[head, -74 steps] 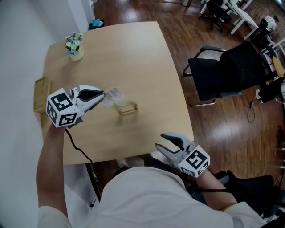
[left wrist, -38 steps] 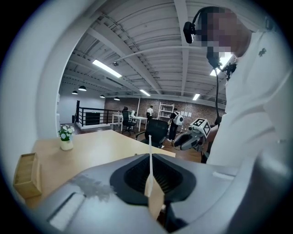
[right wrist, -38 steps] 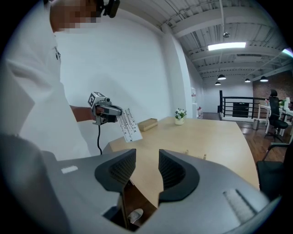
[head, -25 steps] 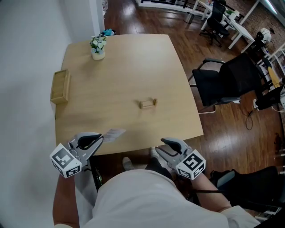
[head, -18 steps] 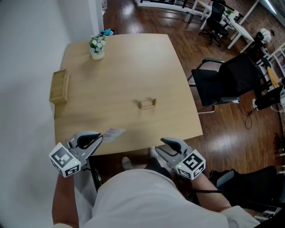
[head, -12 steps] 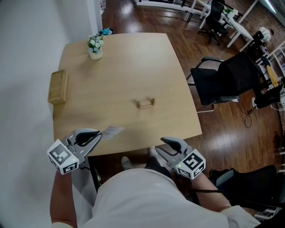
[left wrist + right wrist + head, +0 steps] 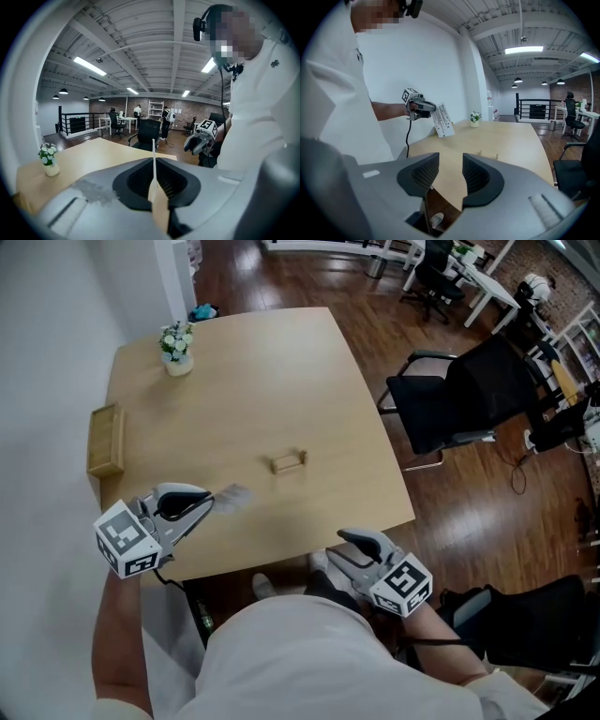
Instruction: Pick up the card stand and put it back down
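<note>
Left claw (image 7: 210,503) clamps card (image 7: 232,494); card stand (image 7: 289,461) seemingly crosswise.

Bright, even light from ceiling strips (image 7: 89,66); soft shadows; gripper views fisheye-warped, vignetted.

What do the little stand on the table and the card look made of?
The card stand looks like bare light wood: pale tan, matte. The card seems thin white printed paper or plastic; which, I cannot tell.
</note>
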The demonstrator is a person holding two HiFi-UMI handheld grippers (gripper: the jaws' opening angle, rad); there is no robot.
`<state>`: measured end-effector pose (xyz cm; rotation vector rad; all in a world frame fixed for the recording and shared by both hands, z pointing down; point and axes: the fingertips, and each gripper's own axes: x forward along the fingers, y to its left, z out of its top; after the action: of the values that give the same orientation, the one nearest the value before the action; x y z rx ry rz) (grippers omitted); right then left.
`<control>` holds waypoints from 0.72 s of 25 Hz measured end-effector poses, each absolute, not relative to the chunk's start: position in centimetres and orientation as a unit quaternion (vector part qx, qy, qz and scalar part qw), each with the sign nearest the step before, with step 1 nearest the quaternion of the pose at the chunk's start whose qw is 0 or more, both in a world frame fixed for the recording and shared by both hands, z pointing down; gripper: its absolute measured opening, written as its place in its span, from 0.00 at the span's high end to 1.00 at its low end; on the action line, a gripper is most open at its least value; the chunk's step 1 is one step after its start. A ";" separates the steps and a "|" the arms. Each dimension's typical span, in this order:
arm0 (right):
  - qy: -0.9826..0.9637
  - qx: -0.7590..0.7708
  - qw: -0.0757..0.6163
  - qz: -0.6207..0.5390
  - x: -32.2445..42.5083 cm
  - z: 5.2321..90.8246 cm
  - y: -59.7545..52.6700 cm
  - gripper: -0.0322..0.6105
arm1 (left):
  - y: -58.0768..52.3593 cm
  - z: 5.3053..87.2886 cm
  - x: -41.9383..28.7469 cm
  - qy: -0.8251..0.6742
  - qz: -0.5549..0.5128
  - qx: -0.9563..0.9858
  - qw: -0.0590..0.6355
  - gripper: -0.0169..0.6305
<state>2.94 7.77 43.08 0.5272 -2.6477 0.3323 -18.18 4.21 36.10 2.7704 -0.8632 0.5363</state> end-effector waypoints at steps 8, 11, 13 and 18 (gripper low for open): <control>-0.947 0.209 0.207 0.130 5.8 43.2 6.0 0.70 | -0.2 36.2 -15.0 -0.254 0.202 0.941 0.094 0.95; -0.945 0.214 0.210 0.134 6.7 43.3 5.4 0.70 | -1.6 36.3 -14.2 -0.243 0.214 0.942 0.091 0.95; -0.943 0.217 0.212 0.137 7.3 43.4 4.9 0.70 | -2.8 36.6 -13.7 -0.235 0.222 0.942 0.089 0.95; -0.940 0.222 0.214 0.147 8.2 43.9 3.8 0.70 | -5.8 37.7 -12.7 -0.223 0.239 0.940 0.093 0.95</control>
<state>8.25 3.83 43.94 0.6166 -2.6074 0.4068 -12.67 -5.75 37.72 2.7908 -0.6613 0.7104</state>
